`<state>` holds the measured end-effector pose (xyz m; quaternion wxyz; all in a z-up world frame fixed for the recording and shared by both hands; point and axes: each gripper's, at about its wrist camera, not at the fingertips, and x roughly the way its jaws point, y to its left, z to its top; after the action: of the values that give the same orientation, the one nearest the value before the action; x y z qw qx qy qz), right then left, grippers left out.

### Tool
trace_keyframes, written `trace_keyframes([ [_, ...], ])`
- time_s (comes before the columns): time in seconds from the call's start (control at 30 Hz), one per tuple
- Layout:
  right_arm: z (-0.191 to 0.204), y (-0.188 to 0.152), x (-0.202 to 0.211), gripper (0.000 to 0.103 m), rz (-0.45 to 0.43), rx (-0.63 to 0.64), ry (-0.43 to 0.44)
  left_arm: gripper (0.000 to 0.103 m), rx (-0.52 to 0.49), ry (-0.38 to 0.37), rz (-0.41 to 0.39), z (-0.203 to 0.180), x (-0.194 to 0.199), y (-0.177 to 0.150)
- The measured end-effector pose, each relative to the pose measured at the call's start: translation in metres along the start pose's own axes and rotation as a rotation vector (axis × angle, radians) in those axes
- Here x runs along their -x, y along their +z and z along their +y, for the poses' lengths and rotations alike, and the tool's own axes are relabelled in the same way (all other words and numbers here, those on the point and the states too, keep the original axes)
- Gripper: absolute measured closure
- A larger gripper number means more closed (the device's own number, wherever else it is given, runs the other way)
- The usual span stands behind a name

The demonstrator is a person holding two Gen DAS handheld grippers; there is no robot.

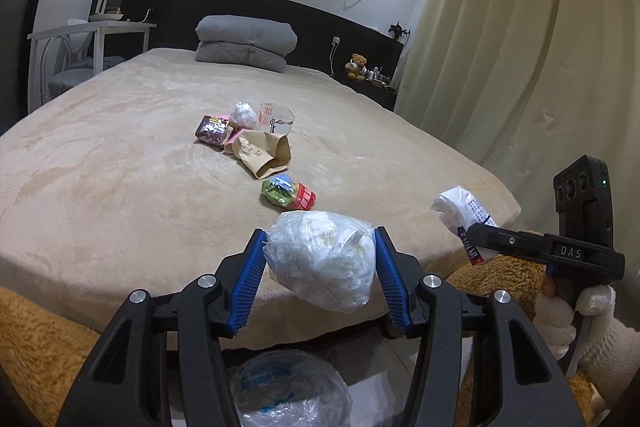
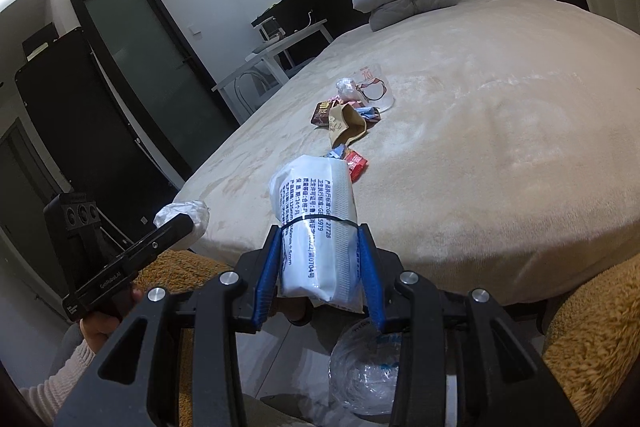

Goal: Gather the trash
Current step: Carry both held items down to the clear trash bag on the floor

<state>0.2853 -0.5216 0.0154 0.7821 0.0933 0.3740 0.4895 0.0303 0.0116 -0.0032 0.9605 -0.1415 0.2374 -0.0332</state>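
My left gripper (image 1: 320, 251) is shut on a crumpled clear plastic bag (image 1: 320, 259) at the foot edge of the bed, above a bin lined with clear plastic (image 1: 288, 395). My right gripper (image 2: 318, 259) is shut on a white printed tissue packet (image 2: 316, 219), also over the bin (image 2: 364, 375). Each gripper shows in the other's view: the right one (image 1: 476, 239) with the packet (image 1: 460, 211), the left one (image 2: 188, 219) with the bag (image 2: 184, 211). More trash lies on the bed: a green and red wrapper (image 1: 288, 193), a brown paper bag (image 1: 264, 155), a dark wrapper (image 1: 212, 129), a clear cup (image 1: 278, 117).
The beige bed (image 1: 120, 167) fills the view, with a folded grey quilt (image 1: 246, 43) at its head. A white desk and chair (image 1: 92, 39) stand at the left, curtains (image 1: 500, 47) at the right. Orange shaggy rugs (image 1: 36, 347) flank the bin on the floor.
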Motion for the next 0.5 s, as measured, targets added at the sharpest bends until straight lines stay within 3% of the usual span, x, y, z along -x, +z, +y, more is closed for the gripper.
trace_keyframes([
  [0.27,0.021,-0.024,-0.013,0.065,0.078,0.051,0.010,0.051,0.066,-0.042,0.045,-0.011,0.006,-0.027],
  [0.4,0.024,-0.029,-0.018,0.065,0.103,0.057,0.020,0.051,0.063,-0.025,0.104,-0.014,-0.004,-0.037],
  [0.5,0.018,-0.035,-0.032,0.065,0.171,0.031,-0.004,0.051,0.090,-0.022,0.182,-0.012,-0.019,-0.044],
])
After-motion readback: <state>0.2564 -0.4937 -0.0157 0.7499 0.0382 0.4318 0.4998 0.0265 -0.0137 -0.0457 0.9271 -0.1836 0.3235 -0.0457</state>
